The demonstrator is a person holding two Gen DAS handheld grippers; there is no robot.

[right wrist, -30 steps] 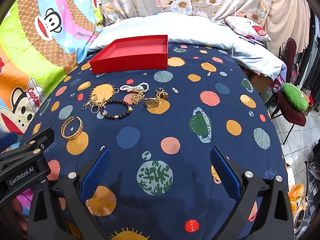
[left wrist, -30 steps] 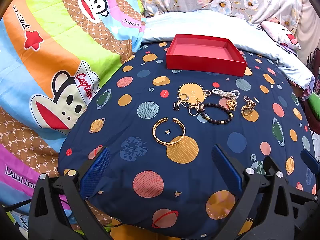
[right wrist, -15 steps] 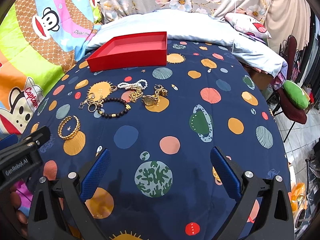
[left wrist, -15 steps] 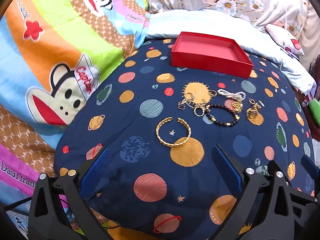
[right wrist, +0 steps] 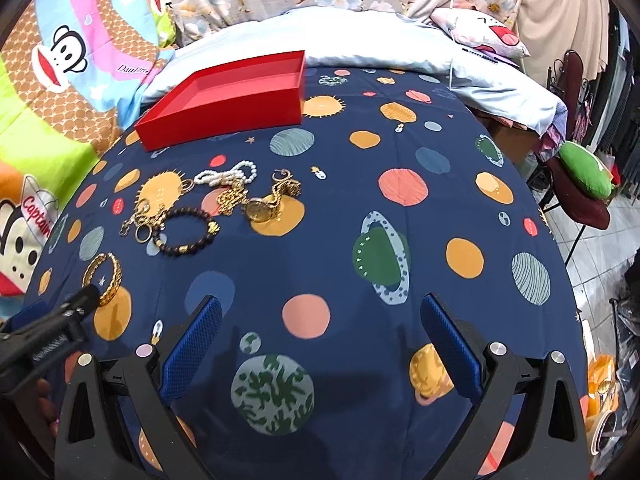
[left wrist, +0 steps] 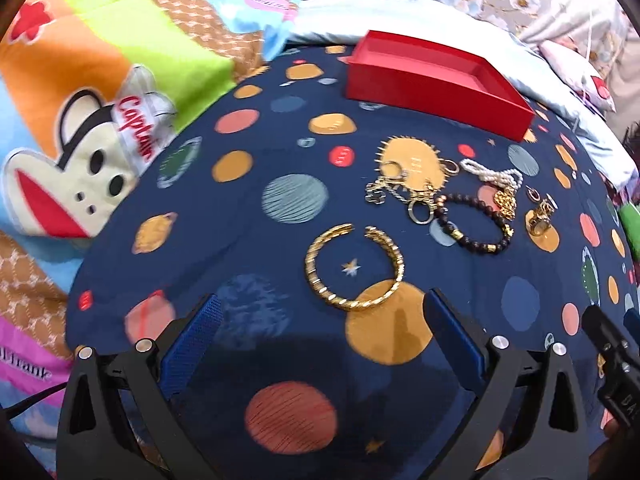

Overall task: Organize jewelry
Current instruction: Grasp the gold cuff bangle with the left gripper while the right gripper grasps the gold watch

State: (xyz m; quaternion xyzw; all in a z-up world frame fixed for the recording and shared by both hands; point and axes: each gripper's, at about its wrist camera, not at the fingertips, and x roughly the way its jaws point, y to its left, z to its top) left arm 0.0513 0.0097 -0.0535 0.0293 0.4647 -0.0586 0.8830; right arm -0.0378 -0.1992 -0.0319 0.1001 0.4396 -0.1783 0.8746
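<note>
Jewelry lies on a navy planet-print cloth (left wrist: 280,240). A gold open cuff bracelet (left wrist: 354,266) lies just ahead of my open, empty left gripper (left wrist: 320,340); it also shows in the right wrist view (right wrist: 105,278). Beyond it lie a dark bead bracelet (left wrist: 472,222), gold chains with rings (left wrist: 404,196), a pearl strand (left wrist: 494,174) and a gold watch (left wrist: 540,218). An empty red tray (left wrist: 436,84) stands at the back. My right gripper (right wrist: 320,340) is open and empty over bare cloth, right of the bead bracelet (right wrist: 186,232) and watch (right wrist: 270,204).
A cartoon-monkey quilt (left wrist: 92,120) lies to the left. A pale blue pillow (right wrist: 360,36) sits behind the red tray (right wrist: 228,100). A chair with a green cushion (right wrist: 586,174) stands off the bed's right edge. The left gripper's body (right wrist: 44,332) shows at the right view's lower left.
My left gripper has moved forward and down toward the gold cuff, which now sits nearer its fingers. My right gripper has advanced slightly toward the jewelry.
</note>
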